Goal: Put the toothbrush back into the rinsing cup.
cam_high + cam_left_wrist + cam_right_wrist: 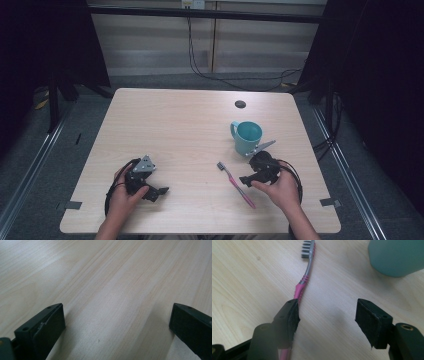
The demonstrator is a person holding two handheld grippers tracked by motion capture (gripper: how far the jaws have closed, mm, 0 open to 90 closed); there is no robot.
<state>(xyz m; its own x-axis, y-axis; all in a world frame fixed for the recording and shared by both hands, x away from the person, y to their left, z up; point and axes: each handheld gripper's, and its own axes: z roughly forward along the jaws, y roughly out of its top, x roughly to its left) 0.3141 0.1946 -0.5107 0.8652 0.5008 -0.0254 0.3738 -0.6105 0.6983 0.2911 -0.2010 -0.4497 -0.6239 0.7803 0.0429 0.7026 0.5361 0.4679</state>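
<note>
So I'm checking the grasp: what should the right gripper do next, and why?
Probably shift sideways to centre the toothbrush in the right gripper, then close. Its jaws stand open, and the pink handle lies on the table beside one jaw, not between them.

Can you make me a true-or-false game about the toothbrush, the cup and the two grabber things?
1. The toothbrush lies flat on the table. True.
2. The toothbrush stands inside the cup. False: it lies on the table, apart from the cup.
3. The right hand-held gripper has its jaws apart, with one jaw right at the pink handle. True.
4. The left hand-held gripper is squeezing the toothbrush. False: its jaws are open over bare wood.
5. The cup is red. False: it is teal.
6. The toothbrush's bristle end points away from the person. True.
</note>
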